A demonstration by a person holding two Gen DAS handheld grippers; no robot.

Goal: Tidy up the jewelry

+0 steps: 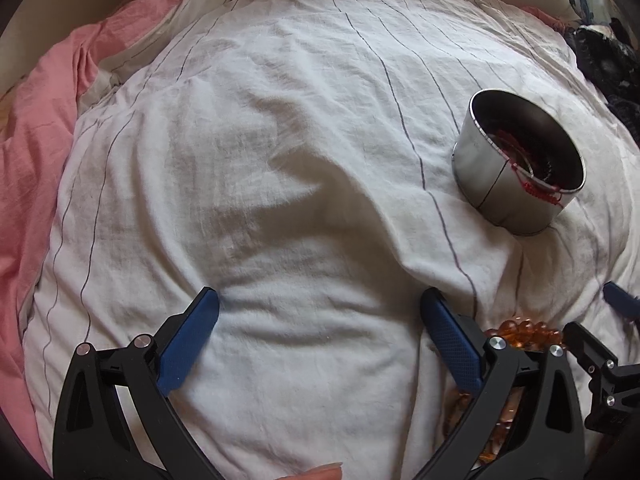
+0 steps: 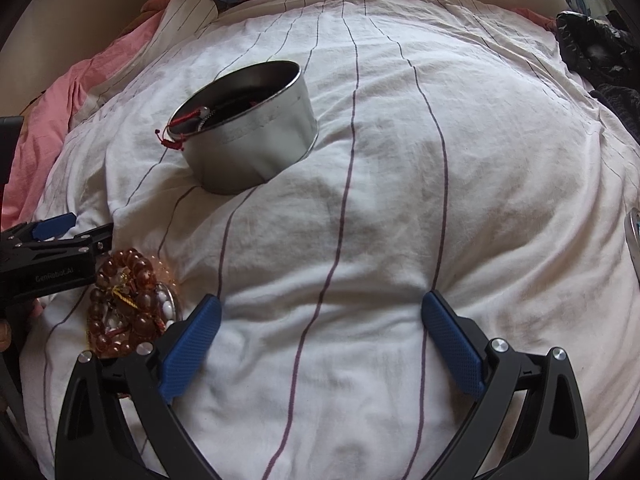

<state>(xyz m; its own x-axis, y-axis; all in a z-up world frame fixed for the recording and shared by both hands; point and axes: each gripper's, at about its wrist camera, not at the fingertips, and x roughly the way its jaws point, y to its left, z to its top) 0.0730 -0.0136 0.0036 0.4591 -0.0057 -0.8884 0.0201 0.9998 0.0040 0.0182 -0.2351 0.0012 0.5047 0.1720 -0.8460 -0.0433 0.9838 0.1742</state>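
A round metal tin (image 1: 520, 160) (image 2: 248, 128) sits tilted on the white striped duvet (image 1: 280, 200), with dark jewelry inside and a red cord (image 2: 172, 136) hanging over its rim. A heap of amber bead bracelets (image 2: 124, 304) (image 1: 520, 328) lies on the duvet in front of the tin. My left gripper (image 1: 320, 320) is open over bare duvet, just left of the beads. My right gripper (image 2: 320, 308) is open too, just right of the beads, holding nothing. Each gripper shows at the edge of the other's view (image 2: 80, 232) (image 1: 600, 316).
Pink bedding (image 1: 40, 160) is bunched along the left side. A black garment (image 2: 592, 48) lies at the far right corner. A shiny metal piece (image 2: 632, 236) pokes in at the right edge. The duvet (image 2: 400, 200) is soft and creased.
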